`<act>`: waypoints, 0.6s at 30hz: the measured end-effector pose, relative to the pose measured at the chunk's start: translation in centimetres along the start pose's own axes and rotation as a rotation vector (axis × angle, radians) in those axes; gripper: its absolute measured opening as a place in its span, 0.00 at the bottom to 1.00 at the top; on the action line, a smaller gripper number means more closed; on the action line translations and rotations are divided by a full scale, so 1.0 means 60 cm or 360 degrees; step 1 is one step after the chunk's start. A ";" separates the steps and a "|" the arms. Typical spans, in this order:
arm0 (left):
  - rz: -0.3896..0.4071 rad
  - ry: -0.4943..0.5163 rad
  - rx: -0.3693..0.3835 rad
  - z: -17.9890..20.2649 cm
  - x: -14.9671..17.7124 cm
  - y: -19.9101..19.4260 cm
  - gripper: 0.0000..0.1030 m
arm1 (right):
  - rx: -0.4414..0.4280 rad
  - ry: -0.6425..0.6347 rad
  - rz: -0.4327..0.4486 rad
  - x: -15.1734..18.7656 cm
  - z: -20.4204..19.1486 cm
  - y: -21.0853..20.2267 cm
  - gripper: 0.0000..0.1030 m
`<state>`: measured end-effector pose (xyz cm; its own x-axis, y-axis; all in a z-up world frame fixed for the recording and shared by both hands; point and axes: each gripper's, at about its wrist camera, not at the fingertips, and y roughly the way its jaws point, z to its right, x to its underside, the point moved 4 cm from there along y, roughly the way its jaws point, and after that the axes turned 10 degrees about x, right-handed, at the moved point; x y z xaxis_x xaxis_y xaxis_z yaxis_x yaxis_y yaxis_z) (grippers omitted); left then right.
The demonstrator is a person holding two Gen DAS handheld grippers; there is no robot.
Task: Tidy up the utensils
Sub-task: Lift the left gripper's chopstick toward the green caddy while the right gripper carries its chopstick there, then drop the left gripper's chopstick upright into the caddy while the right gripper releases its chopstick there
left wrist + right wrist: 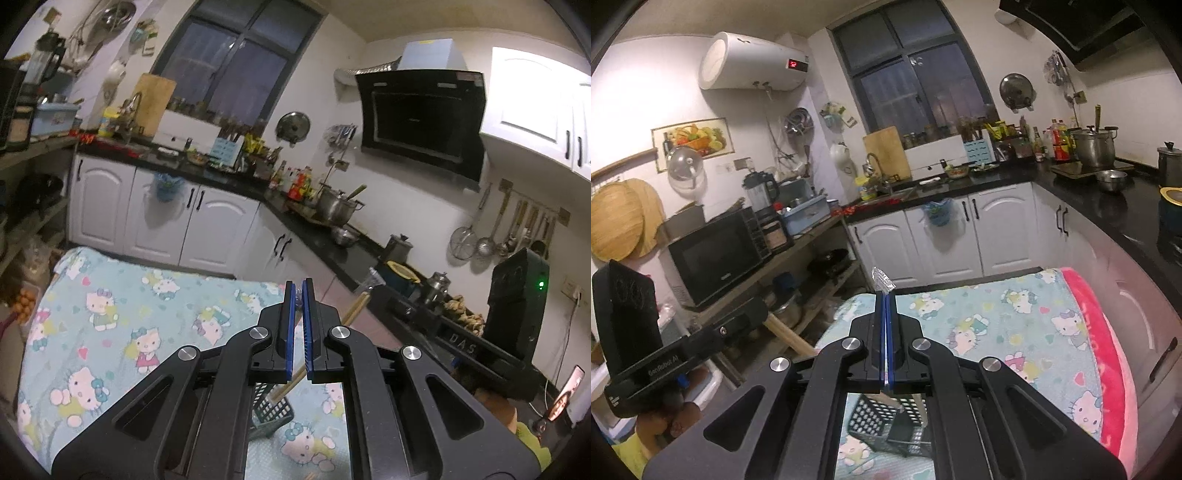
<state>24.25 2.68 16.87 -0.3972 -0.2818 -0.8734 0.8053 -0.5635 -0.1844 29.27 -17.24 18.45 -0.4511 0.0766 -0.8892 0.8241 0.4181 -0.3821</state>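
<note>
step in hand, as i judge it: carrying utensils over to the dark slotted basket point(886, 428), which lies near, low under both tools on the cartoon-print cloth point(122, 306) covering the tabletop. left tool point(298, 291): blue pads nearly together, looks clamped on a thin clear thing, hard to tell. right tool point(885, 295): jaws pressed together on a clear plastic wrapper point(882, 280) sticking out past the tips; wooden chopsticks point(354, 308) show at its end in the left view. next move likely calls for tipping down and lining the ends over the basket mouth. far: kitchen counter point(1071, 181).
</note>
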 end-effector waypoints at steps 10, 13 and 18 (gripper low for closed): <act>-0.0124 -0.0056 -0.0059 -0.049 0.057 0.038 0.02 | 0.0081 0.0015 -0.0144 0.060 0.033 0.068 0.01; -0.0165 -0.0042 -0.0087 -0.058 0.075 0.049 0.02 | 0.0096 0.0007 -0.0183 0.079 0.034 0.083 0.01; -0.0215 -0.0047 -0.0130 -0.075 0.104 0.063 0.02 | 0.0120 0.0003 -0.0240 0.109 0.035 0.099 0.01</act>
<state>26.79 2.28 8.73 -0.5163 -0.2311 -0.8247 0.7761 -0.5333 -0.3364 31.91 -16.16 9.83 -0.5720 0.0199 -0.8200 0.7706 0.3556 -0.5289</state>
